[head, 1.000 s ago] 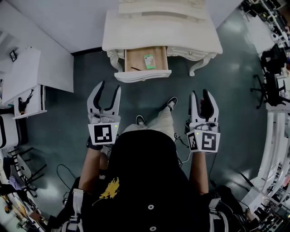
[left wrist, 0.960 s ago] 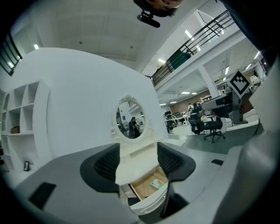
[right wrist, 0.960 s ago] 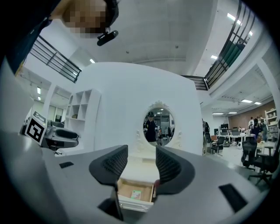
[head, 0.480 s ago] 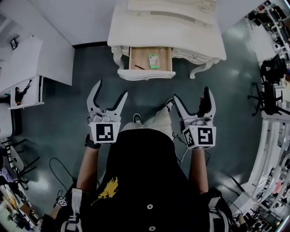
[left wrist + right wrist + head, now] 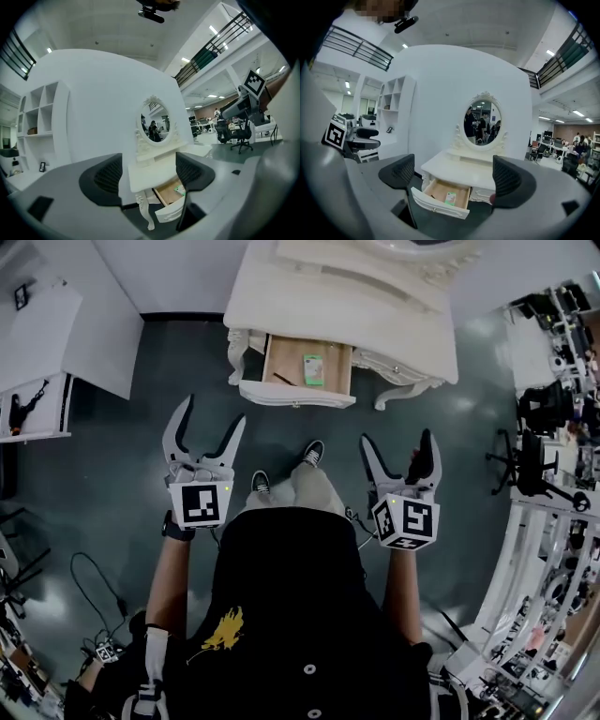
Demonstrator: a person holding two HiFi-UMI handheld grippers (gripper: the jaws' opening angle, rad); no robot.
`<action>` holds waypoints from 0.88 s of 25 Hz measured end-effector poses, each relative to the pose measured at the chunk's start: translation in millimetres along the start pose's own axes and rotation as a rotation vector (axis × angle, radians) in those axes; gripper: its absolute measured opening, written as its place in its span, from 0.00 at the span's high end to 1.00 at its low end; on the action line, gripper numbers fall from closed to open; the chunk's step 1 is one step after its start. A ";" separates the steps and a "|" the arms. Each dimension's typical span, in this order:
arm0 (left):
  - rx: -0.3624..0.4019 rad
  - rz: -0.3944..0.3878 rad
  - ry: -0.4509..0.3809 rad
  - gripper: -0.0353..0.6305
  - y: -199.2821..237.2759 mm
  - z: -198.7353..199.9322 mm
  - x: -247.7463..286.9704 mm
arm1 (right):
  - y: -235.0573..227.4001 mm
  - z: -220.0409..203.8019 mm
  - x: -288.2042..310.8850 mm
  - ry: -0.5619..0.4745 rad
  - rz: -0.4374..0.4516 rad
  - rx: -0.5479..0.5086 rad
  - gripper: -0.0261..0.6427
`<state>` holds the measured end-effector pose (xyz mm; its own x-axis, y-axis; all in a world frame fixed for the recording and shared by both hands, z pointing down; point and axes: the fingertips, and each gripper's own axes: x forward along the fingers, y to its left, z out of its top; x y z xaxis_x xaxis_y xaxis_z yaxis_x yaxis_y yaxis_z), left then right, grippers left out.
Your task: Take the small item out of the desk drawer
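Right now you stand facing the white dressing table point(image 5: 375, 324), with both grippers held out in front of you over the dark floor point(image 5: 122, 456) and well short of the furniture. Your left gripper point(image 5: 211, 416) has its jaws spread wide, just easing inward, with nothing between them; through the gap you see only the table and its drawer farther off. Your right gripper point(image 5: 397, 440) has its jaws spread wide too and holds nothing, and its view frames the drawer between them. The drawer point(image 5: 296, 393) is pulled out from the front of the table, its wooden bottom showing. The small item, a green-and-white packet point(image 5: 312, 367), lies flat on that bottom, a little right of the middle, and neither gripper touches it. A thin dark stick point(image 5: 281, 380) lies near the drawer's front left. An oval mirror point(image 5: 483, 123) stands at the back of the surface. Your shoes point(image 5: 312, 452) are on the floor between the grippers and the drawer.
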<state>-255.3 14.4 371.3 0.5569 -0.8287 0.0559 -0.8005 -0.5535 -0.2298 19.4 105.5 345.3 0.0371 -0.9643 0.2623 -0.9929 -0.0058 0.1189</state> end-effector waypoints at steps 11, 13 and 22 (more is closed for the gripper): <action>-0.063 -0.007 0.159 0.48 28.3 -44.4 51.7 | -14.5 -41.4 74.5 0.183 -0.037 0.062 0.21; -0.068 -0.021 0.167 0.48 30.0 -51.0 73.1 | -19.2 -50.5 96.8 0.207 -0.036 0.099 0.22; -0.051 -0.054 0.277 0.48 27.3 -36.4 193.0 | -65.2 -96.2 221.6 0.324 0.026 0.187 0.22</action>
<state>-177.8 -163.7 411.2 0.5231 -0.7851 0.3315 -0.7853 -0.5952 -0.1705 103.3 -82.4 487.8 0.0154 -0.8312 0.5558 -0.9964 -0.0592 -0.0609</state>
